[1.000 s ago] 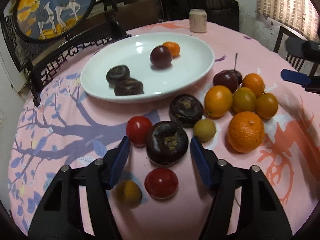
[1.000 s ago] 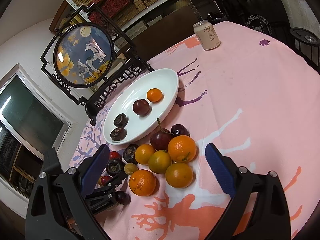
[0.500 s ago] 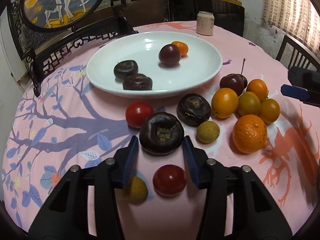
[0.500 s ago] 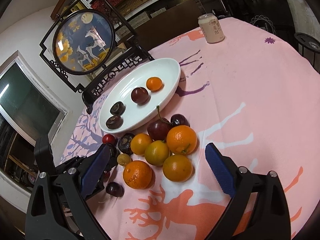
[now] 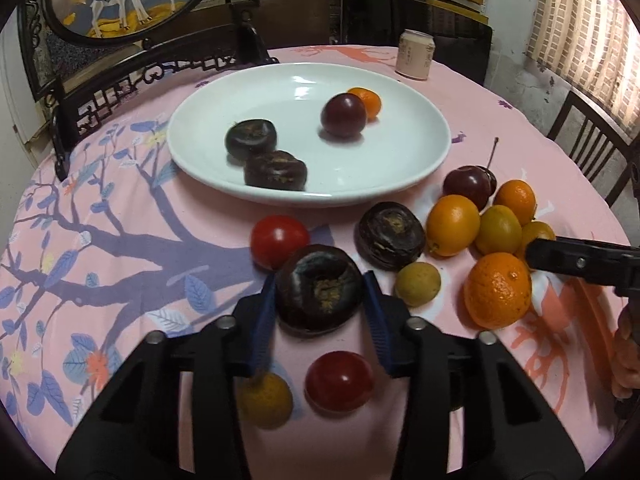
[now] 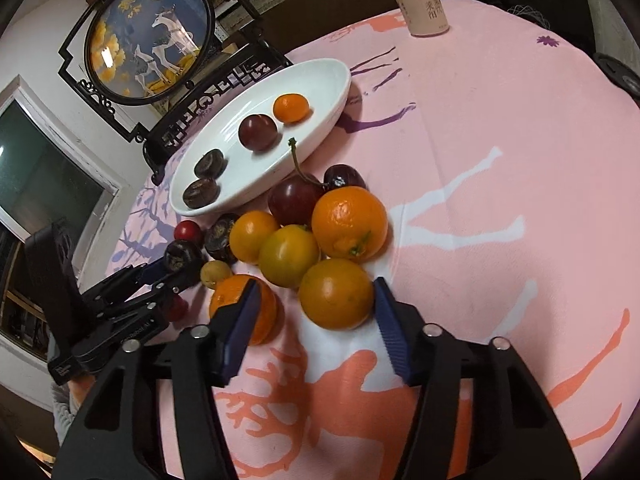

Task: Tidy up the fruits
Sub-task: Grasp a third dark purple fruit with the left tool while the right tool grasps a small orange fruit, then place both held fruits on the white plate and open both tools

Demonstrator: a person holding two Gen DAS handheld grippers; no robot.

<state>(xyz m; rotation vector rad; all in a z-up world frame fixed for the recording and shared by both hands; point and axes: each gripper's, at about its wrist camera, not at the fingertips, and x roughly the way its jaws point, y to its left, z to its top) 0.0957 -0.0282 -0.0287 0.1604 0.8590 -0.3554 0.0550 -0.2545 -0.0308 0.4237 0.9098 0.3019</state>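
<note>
- Since the earlier frames, the left gripper (image 5: pixel 319 302) has narrowed its jaws from a wide spread to contact on both sides of the dark water chestnut (image 5: pixel 319 288); the right gripper (image 6: pixel 316 320) has advanced so that its jaws bracket an orange (image 6: pixel 335 299).
- Left wrist view: the jaws pinch the dark water chestnut, which sits on the table (image 5: pixel 120 264) between a red tomato (image 5: pixel 279 240) and a small yellow-green fruit (image 5: pixel 418 283). The near rim of the white plate (image 5: pixel 408 136) lies beyond, with bare cloth to the left.
- Right wrist view: the jaws are spread; the right pad is touching or just beside the orange, the left pad lies against a second orange (image 6: pixel 264 312). Open pink cloth extends to the right of the fruit cluster. A can (image 6: pixel 425 8) stands near the far table edge.
</note>
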